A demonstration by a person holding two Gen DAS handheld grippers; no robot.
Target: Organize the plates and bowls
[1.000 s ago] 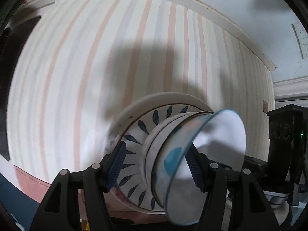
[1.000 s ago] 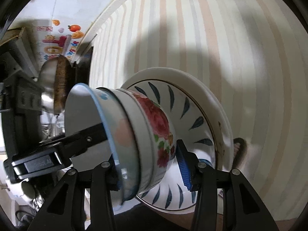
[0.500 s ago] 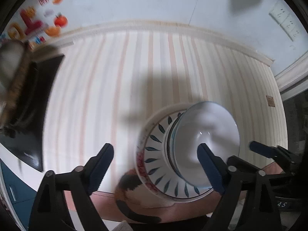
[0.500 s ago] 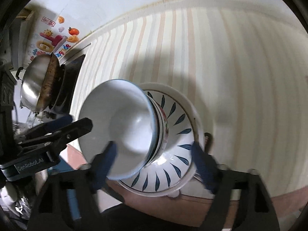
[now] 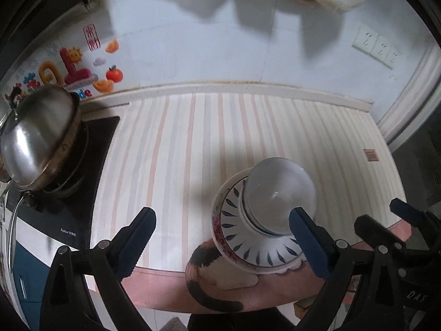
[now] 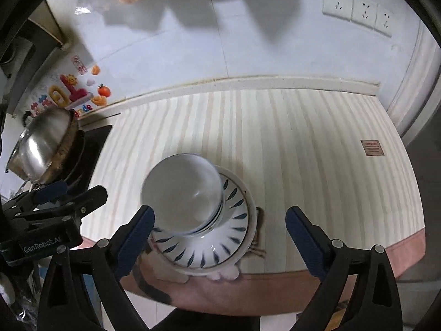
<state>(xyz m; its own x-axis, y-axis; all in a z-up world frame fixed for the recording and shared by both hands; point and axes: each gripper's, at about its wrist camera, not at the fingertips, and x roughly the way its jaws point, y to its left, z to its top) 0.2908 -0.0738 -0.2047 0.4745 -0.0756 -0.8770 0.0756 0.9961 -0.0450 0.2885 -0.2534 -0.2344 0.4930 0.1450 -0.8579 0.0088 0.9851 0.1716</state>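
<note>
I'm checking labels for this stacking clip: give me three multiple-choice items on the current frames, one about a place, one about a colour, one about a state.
1. Where does the stack of bowls stand?
A. on the leaf-pattern plate
B. inside the steel pot
C. on the black cooktop

2. What colour are the leaf marks on the plate?
A. red
B. dark blue
C. green

3. How is the right gripper?
A. shut on a bowl
B. shut on the plate
C. open, holding nothing

Answers: 1 A, the bowls sit in the plate's middle. 2 B, dark blue leaves ring the plate. 3 C, its jaws are opening and the pads touch nothing.
</note>
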